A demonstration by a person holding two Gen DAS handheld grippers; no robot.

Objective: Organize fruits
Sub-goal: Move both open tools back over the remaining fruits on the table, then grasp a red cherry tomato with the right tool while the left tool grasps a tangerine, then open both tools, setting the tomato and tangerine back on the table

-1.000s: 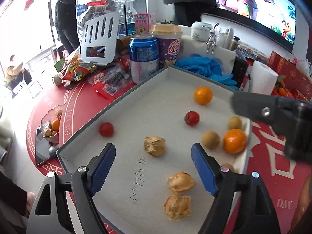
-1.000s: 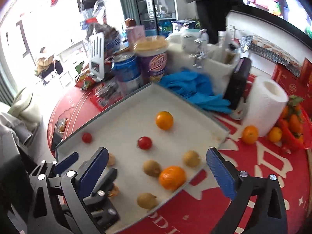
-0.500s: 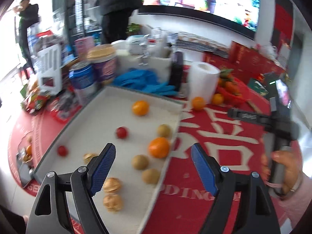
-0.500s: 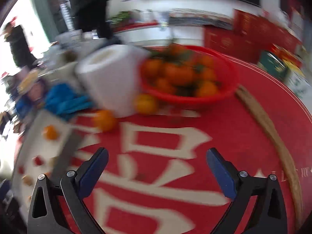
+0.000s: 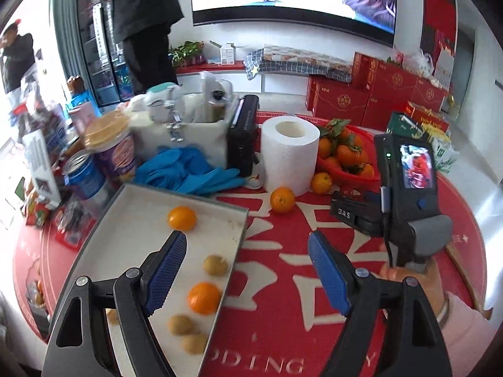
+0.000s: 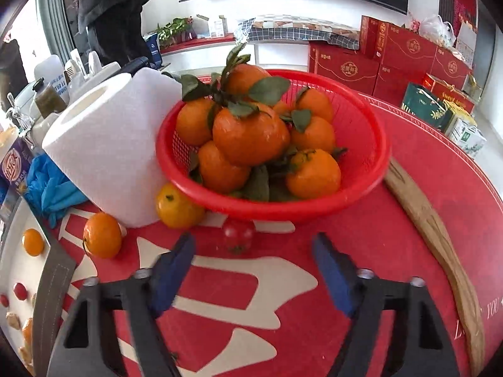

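A white tray (image 5: 132,220) holds oranges (image 5: 181,218), small brown fruits (image 5: 215,264) and, in the right wrist view, cherry tomatoes (image 6: 19,290). My left gripper (image 5: 246,273) is open and empty above the tray's right edge. A red basket (image 6: 361,144) is full of leafy oranges (image 6: 250,136). My right gripper (image 6: 253,270) is open and empty just in front of it. A cherry tomato (image 6: 238,235) lies on the red mat just ahead of its fingers. Two loose oranges (image 6: 102,235) lie by the paper roll.
A white paper roll (image 6: 103,157) stands left of the basket. Blue gloves (image 5: 188,174), a can (image 5: 85,176), a cup (image 5: 110,144) and a white container crowd the back. A wooden stick (image 6: 433,238) lies right of the basket. Red boxes are stacked behind.
Both grippers swung right, away from the tray. The right gripper moved close to the red basket, and the cherry tomato came into view before it. The left gripper now overlooks the tray's right edge.
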